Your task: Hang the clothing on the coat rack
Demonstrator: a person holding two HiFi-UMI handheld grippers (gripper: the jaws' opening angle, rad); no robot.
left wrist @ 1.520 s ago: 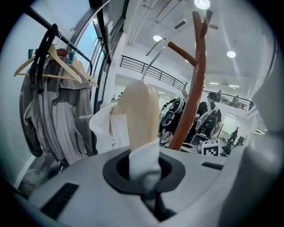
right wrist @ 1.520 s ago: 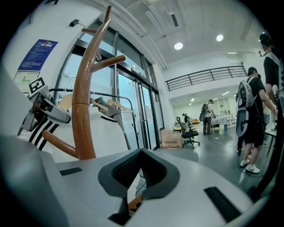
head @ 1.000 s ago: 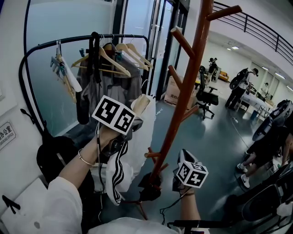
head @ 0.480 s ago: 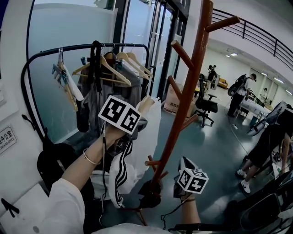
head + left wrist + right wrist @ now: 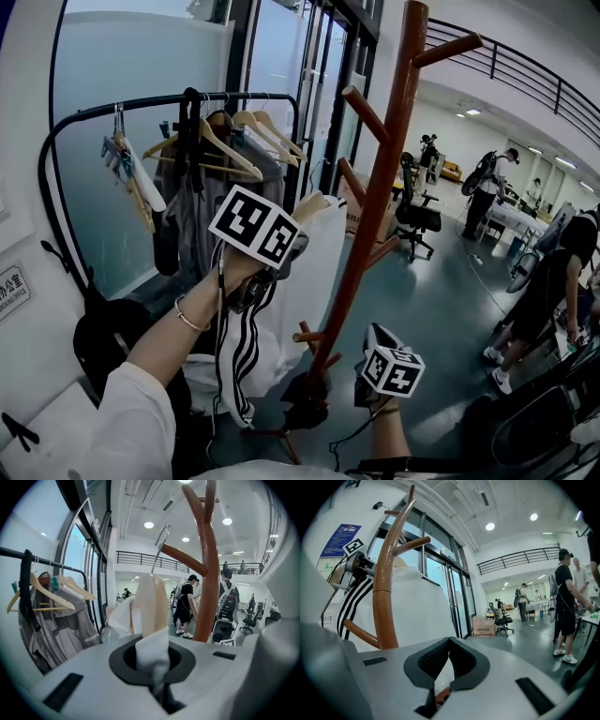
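My left gripper (image 5: 293, 241) is raised beside the brown wooden coat rack (image 5: 377, 211) and shut on a white garment (image 5: 309, 281) with black stripes. The garment hangs from a pale wooden hanger (image 5: 312, 204). In the left gripper view, white cloth (image 5: 152, 654) is pinched between the jaws. Above it the hanger (image 5: 151, 602) stands up, its metal hook (image 5: 159, 545) close to a rack branch (image 5: 180, 557). My right gripper (image 5: 359, 378) sits low by the rack's pole, shut with nothing in it (image 5: 449, 641). It looks up past the pole (image 5: 384, 592) at the garment (image 5: 417, 616).
A black clothes rail (image 5: 141, 101) with wooden hangers and grey clothes (image 5: 216, 173) stands behind at the left, by a glass wall. A black bag (image 5: 112, 328) lies below it. An office chair (image 5: 412, 211), a cardboard box (image 5: 483, 626) and people (image 5: 548, 281) are to the right.
My left gripper has lifted the hanger and garment a little higher and nearer the rack's pole. The right gripper has stayed where it was.
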